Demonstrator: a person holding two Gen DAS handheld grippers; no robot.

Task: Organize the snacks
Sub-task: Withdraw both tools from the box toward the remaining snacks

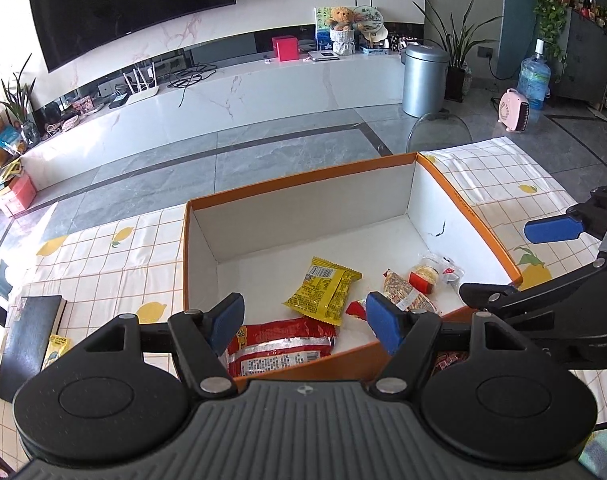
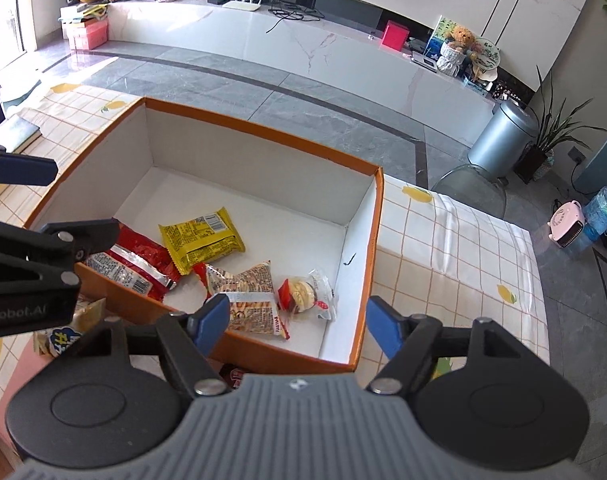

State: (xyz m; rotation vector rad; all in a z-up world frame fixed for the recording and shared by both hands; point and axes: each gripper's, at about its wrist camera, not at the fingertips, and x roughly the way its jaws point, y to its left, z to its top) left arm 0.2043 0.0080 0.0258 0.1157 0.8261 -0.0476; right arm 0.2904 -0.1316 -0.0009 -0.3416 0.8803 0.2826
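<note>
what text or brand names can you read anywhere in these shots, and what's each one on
"nRobot.AI": white letters, cut off at the picture edge, on the left gripper body, in the right wrist view.
"MiMi": red edge of the striped snack packet in the orange box, only just legible.
Yellow packet, red packet: barcodes and fine print, too small.
Blue-lettered packet outside the box: partly hidden, not readable.
TV logo: too small.

A matt cardboard box (image 1: 303,216) holds glossy foil snack packets (image 1: 323,290) and a clear-plastic-wrapped cake (image 2: 307,294), on a smooth checked tablecloth (image 2: 463,248) above polished grey floor tiles (image 1: 223,160).
</note>
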